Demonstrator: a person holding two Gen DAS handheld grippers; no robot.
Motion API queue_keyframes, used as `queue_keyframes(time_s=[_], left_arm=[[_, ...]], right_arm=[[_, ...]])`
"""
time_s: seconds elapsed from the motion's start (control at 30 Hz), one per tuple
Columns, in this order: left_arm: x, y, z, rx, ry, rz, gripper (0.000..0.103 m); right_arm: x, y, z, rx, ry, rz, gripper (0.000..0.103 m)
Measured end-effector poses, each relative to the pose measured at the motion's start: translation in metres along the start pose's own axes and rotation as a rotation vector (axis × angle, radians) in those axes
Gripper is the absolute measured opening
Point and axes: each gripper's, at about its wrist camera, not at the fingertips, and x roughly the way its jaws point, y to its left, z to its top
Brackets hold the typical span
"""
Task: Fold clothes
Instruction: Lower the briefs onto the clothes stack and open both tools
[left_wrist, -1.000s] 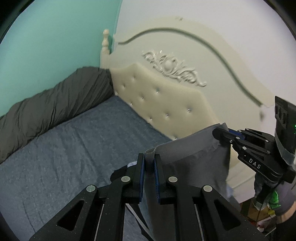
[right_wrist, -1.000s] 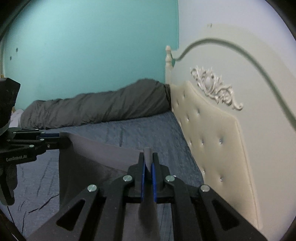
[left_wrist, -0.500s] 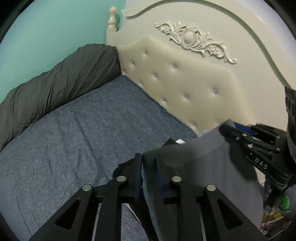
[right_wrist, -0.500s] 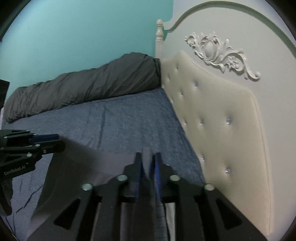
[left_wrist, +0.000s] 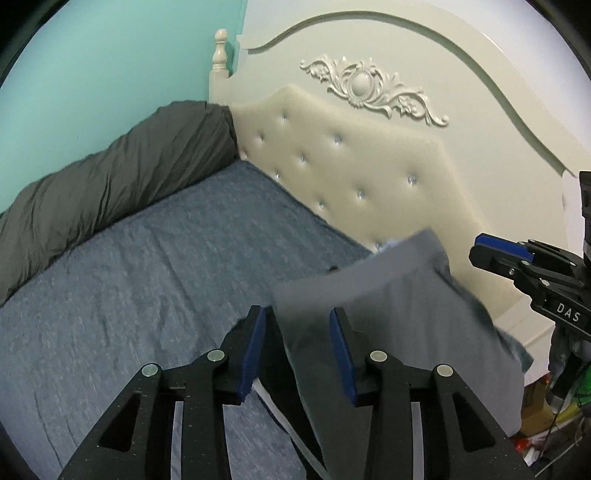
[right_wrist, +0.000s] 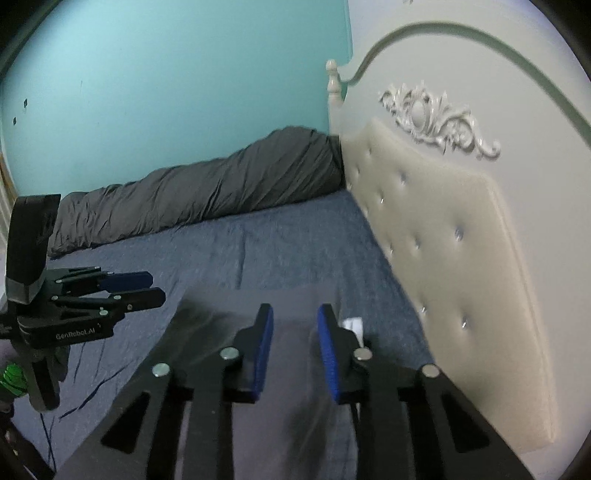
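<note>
A grey garment (left_wrist: 399, 314) lies loose on the blue bed sheet (left_wrist: 140, 280) near the headboard, blurred as it drops. My left gripper (left_wrist: 299, 350) is open just above its near edge, holding nothing. My right gripper (right_wrist: 295, 347) is open over the same grey garment (right_wrist: 291, 325), with a white label (right_wrist: 352, 325) showing beside its right finger. Each gripper shows in the other's view: the right one (left_wrist: 517, 266) at the right edge, the left one (right_wrist: 125, 288) at the left edge, both apart from the cloth.
A cream tufted headboard (left_wrist: 362, 177) stands close on the right. A dark grey rolled duvet (left_wrist: 110, 177) lies along the teal wall (left_wrist: 92, 74) at the far side. Clutter (left_wrist: 554, 413) sits on the floor beyond the bed's right edge.
Both grippers were shut on the garment's top edge and held it up. Both have opened and the garment has dropped onto the bed.
</note>
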Motion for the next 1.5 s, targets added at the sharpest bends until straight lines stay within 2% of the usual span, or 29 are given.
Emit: queue_keyframes(time_s=[0.33,0.5,0.63,0.83,1.13,1.5], left_arm=[[-0.034,-0.028,-0.058,0.095,0.005,-0.054,0.040],[-0.043,-0.033,-0.090,0.148,0.025,-0.034,0.040],[-0.047,-0.033,-0.106,0.179,0.044,0.004,0.040],[-0.055,-0.029,-0.112,0.167,0.047,0.028,0.040],[-0.094,-0.033,-0.117,0.134,0.014,0.043,0.040],[-0.184,-0.054,-0.132,0.084,-0.089,0.042,0.059]], right_arm=[[-0.029,0.024,-0.059,-0.057,0.032,0.004,0.018],[-0.036,0.023,-0.092,-0.058,0.075,-0.063,0.018],[-0.044,0.019,-0.104,-0.040,0.072,-0.115,0.018],[-0.057,0.017,-0.107,-0.014,0.062,-0.158,0.018],[-0.098,0.018,-0.109,0.064,0.000,-0.145,0.018],[-0.170,0.047,-0.125,0.170,-0.106,-0.117,0.018]])
